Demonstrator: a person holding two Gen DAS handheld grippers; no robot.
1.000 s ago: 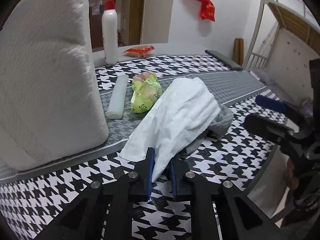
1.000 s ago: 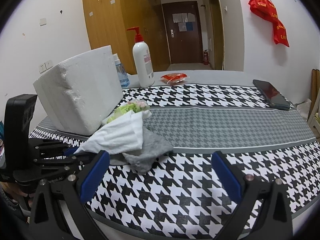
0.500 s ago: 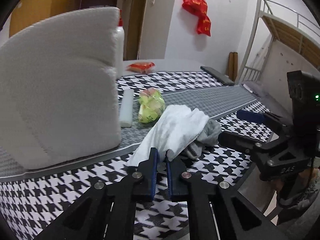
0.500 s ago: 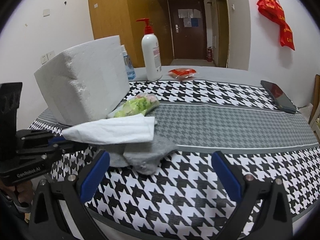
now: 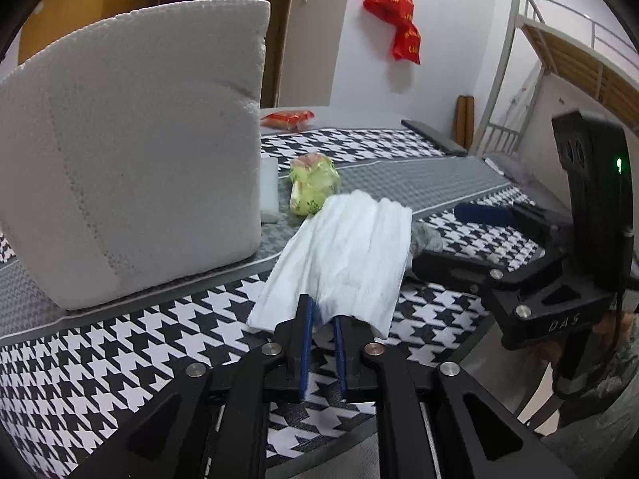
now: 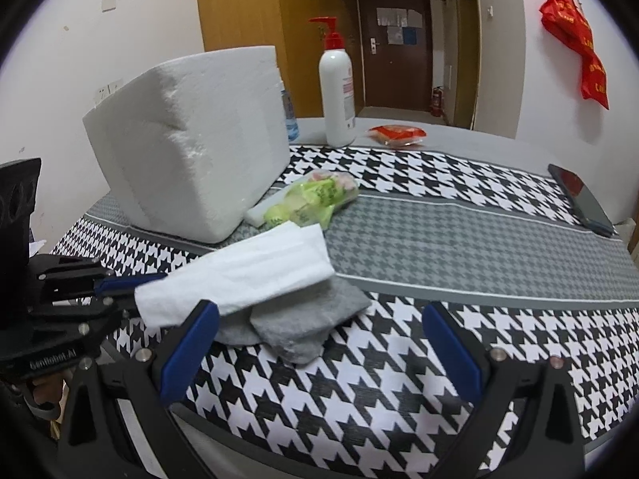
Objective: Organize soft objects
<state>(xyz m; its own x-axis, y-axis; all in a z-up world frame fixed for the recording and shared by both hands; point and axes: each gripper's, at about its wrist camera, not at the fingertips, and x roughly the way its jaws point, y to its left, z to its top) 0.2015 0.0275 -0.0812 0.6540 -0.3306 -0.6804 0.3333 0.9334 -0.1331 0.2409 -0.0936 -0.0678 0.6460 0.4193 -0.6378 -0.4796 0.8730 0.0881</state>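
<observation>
The folded white cloth [image 5: 351,255], bunched and draped a second ago, now lies drawn out flat over the grey cloth [image 6: 303,319]. The left gripper [image 5: 321,315] has just been opening its jaws, the cloth's near edge between them. The white foam box [image 5: 131,183] now hides the pump bottle in the left view.
</observation>
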